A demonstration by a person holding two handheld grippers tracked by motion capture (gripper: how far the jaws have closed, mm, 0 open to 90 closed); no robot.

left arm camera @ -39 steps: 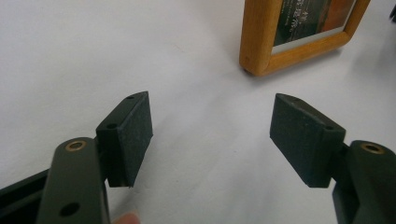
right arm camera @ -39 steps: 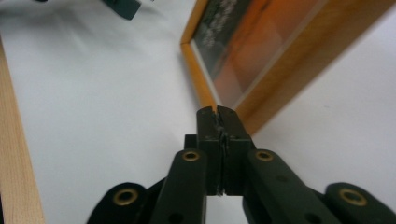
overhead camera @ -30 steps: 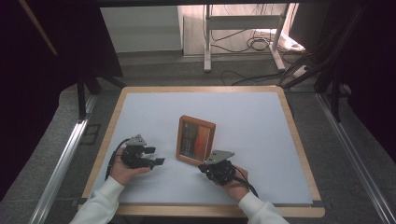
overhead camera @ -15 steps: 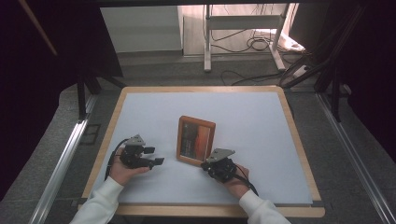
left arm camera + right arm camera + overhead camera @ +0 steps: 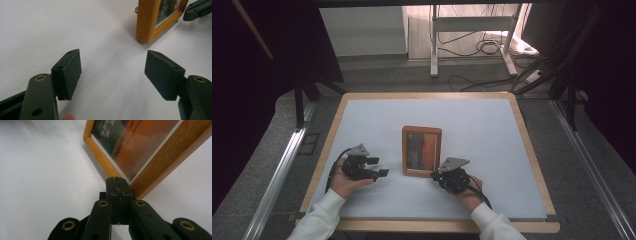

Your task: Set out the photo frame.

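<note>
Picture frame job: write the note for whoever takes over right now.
Left tongs: open, holding nothing, on the mat left of the picture frame.
Right tongs: shut, tips at the frame's near right corner; whether they touch it is unclear.
Frame: mid-table, wooden, glass side up.
Done: both tongs brought beside the frame.
Left: probably getting a grip on the frame; it is not held yet.

The picture frame [image 5: 140, 152] is cut off by the top and right edges in the right gripper view. Its printed text is too blurred to read. Whether the closed jaws touch its wooden corner cannot be told.
</note>
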